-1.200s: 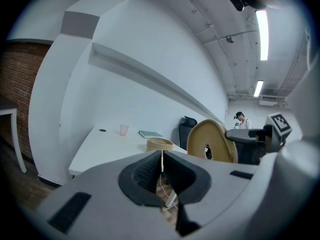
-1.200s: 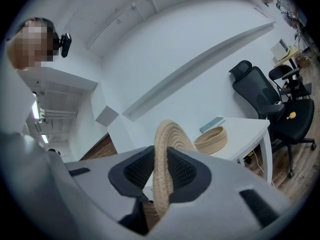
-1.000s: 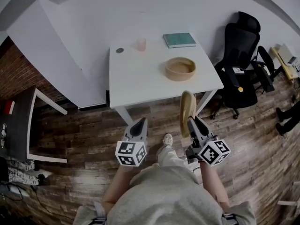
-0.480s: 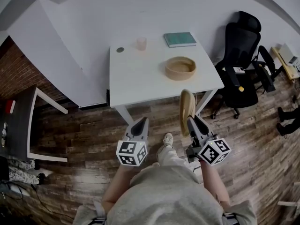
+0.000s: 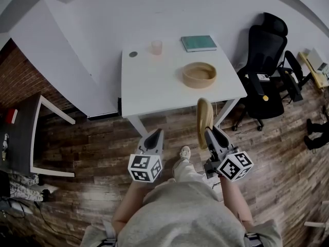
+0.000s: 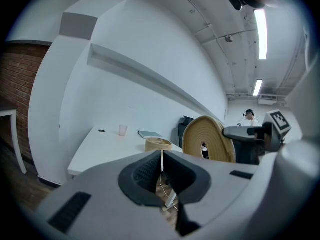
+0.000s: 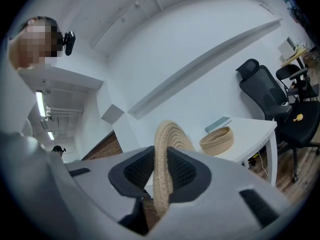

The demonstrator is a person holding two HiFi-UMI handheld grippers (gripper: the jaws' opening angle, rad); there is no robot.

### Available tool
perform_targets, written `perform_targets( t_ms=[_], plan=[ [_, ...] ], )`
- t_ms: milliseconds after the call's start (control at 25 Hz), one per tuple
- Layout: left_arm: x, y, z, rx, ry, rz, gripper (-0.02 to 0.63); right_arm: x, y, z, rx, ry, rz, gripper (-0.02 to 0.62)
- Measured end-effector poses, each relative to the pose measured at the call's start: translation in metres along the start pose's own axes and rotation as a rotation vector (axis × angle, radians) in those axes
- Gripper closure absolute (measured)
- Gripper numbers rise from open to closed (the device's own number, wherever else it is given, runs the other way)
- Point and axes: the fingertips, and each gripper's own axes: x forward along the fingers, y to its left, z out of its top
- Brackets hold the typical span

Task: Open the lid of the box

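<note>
Left gripper (image 5: 155,136): clenched on nothing. In its own view the pads meet with only the floor behind them. It hangs low over the wooden floor (image 5: 92,138), short of the surface, and has not shifted over the last second.

Surface (image 5: 154,86): white, well ahead of both grippers. In the head view it has slid a hair to the right. I read that as the head camera drifting, since everything on it kept its place.

Cup (image 5: 156,47) and book (image 5: 198,43): at the far edge, untouched, in the same spots as a second ago.

Box (image 5: 199,83): round and woven, sitting on the right half of the surface. Its top is open, I can see into the hollow, and it has not moved.

Lid (image 5: 204,118): a woven disc held on edge in the air, just in front of the near edge of the surface and well apart from the box. Its pose is the same as a second ago.

Right gripper (image 5: 209,133): grasping the lid by its braided rim, which is pinched between the pads. The hold has not loosened.

Meaning for the task: almost nothing has changed, so this is a pause. With the lid off and clear, I judge the opening done. At most the lid still needs setting down.
</note>
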Motion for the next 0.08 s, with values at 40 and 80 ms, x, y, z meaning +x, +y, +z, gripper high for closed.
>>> perform_targets(
  t_ms=[40,80],
  plan=[
    [0.0004,0.0006,0.0003,0.0,0.0,0.0,0.594,0.001,0.0005,-0.0003,-0.001,-0.001,0.002,0.514],
    [0.0009,0.0012,0.0007,0.001,0.001,0.0,0.594,0.002,0.0009,-0.0006,-0.002,-0.002,0.004,0.514]
  ],
)
